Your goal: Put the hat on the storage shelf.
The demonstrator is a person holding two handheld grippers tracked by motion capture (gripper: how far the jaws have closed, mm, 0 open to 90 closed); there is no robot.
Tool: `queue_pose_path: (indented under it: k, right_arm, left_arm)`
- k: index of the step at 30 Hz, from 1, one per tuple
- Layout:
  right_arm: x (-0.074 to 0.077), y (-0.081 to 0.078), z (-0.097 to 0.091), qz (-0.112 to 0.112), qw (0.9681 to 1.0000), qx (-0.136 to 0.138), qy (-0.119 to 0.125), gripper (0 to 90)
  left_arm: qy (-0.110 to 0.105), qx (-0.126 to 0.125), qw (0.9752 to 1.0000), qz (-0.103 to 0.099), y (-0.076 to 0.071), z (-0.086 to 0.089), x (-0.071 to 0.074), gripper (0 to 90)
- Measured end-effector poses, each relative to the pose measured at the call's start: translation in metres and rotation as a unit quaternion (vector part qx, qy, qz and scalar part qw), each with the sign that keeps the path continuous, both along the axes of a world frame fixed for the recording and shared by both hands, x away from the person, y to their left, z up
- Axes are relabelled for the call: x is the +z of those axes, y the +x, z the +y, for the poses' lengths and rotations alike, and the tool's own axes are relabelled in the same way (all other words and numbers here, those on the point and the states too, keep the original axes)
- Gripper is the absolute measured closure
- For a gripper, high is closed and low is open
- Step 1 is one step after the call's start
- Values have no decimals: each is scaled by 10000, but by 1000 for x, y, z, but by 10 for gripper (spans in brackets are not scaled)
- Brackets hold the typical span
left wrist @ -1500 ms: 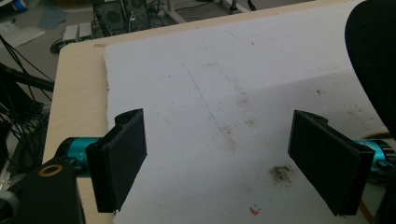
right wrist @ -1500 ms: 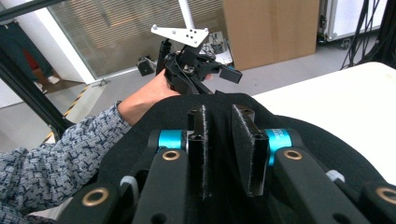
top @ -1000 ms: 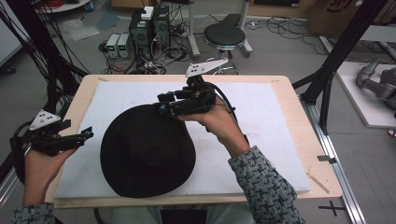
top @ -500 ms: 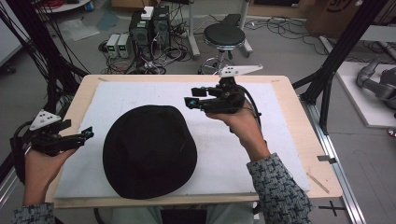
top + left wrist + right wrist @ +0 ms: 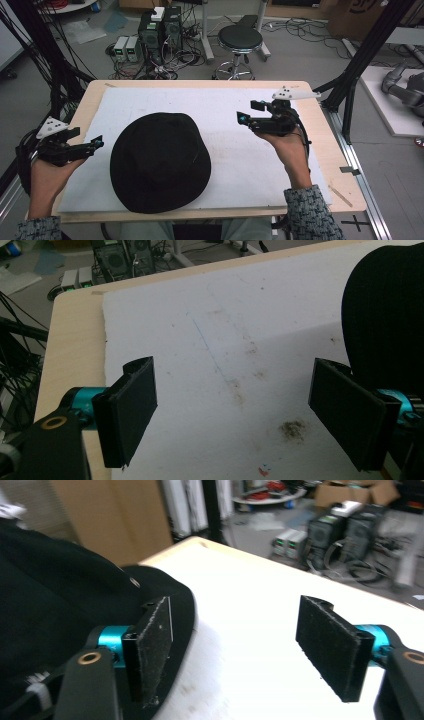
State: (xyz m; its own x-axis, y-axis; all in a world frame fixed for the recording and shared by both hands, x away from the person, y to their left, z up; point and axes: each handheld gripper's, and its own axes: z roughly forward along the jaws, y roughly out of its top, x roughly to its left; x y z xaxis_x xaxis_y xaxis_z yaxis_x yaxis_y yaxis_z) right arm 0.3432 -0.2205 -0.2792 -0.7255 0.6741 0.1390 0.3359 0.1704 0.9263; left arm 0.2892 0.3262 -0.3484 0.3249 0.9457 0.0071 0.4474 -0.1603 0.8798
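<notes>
I see a light wooden tabletop (image 5: 335, 185) mid-frame, covered almost fully by a stained white sheet (image 5: 170, 100). On the sheet, lower left of centre, lies a black hat (image 5: 160, 162).

From where I stand, nothing here can be read: no label, brand, number or sign comes clear. The cardboard box (image 5: 361, 15) on the floor at the far right carries dark printed marks, but they are cut off at the edge and too blurred to make out. The black hat (image 5: 160, 161) on the desk (image 5: 330, 165) shows no legible tag, and the computer towers (image 5: 161, 26) beyond it bear no lettering I can make out
</notes>
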Motion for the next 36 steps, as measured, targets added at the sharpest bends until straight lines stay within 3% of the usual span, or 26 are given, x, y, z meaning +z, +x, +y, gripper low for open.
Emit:
queue_pose_path:
  k: [6,12,17,23,29,36]
  right_arm:
    - [-17,-8,-15,39,9994,-339,-94,220]
    - [-35,-17,-35,101,9970,-766,39,123]
    - [-50,-22,-46,95,9950,-992,-57,115]
    - [-67,-28,-56,150,9942,-1065,-89,115]
    - [-87,-34,-69,302,9922,-1206,96,115]
    - [-90,-37,-73,365,9915,-1240,119,115]
  left_arm:
    - [22,-11,10000,11,0,0,0,196]
    - [7,8,10000,-5,0,1,0,196]
    - [3,24,10000,-6,0,2,0,196]
    - [11,9,10000,12,1,1,-1,196]
    - [35,13,10000,22,1,-1,-3,197]
    - [48,21,10000,9,0,-2,-3,197]
